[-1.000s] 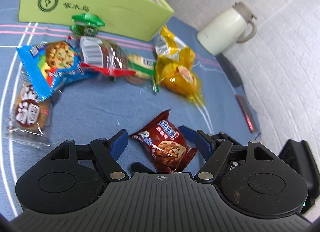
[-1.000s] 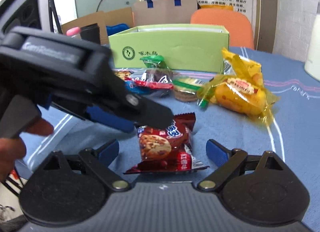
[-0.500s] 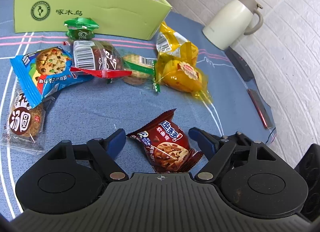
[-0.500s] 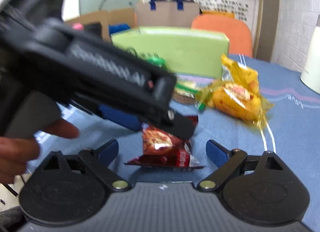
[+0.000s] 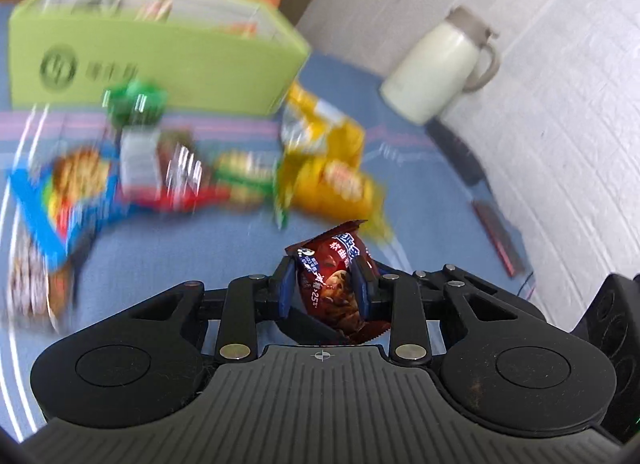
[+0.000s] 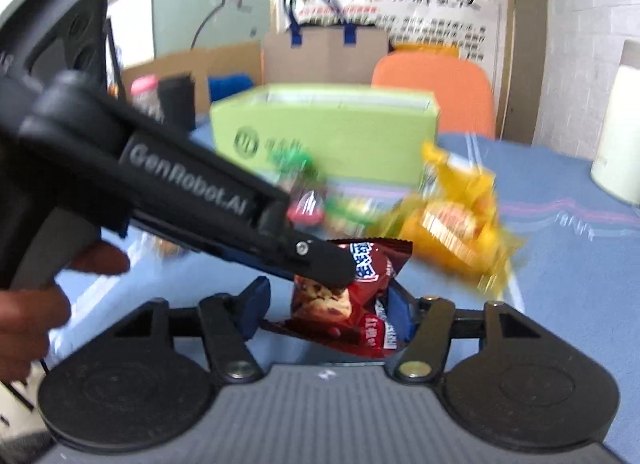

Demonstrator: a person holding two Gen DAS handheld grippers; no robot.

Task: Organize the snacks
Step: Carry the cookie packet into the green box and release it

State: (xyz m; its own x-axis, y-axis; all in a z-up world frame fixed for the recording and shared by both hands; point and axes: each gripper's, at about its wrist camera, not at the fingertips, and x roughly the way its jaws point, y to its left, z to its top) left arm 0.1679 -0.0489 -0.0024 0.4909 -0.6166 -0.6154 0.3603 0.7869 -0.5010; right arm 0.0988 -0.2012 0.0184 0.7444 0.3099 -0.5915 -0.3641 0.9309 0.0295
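Observation:
My left gripper (image 5: pixel 325 282) is shut on the dark red cookie packet (image 5: pixel 334 284) and holds it off the blue tablecloth. In the right wrist view the same packet (image 6: pixel 352 296) hangs from the left gripper's black fingers (image 6: pixel 320 258), between the pads of my right gripper (image 6: pixel 326 306). The right gripper's jaws stand partly closed around the packet; contact is unclear. The green snack box (image 5: pixel 160 52) stands at the back, open on top, with several packets inside.
Loose snacks lie before the box: a yellow packet (image 5: pixel 332 180), a blue cookie packet (image 5: pixel 68 192), a green packet (image 5: pixel 136 100), a red-edged packet (image 5: pixel 172 172). A white thermos jug (image 5: pixel 440 64) stands at right. An orange chair (image 6: pixel 436 96) is behind.
My left gripper closed on the red cookie packet and lifted it. The right gripper's jaws narrowed around it. Both views are blurred by motion now.

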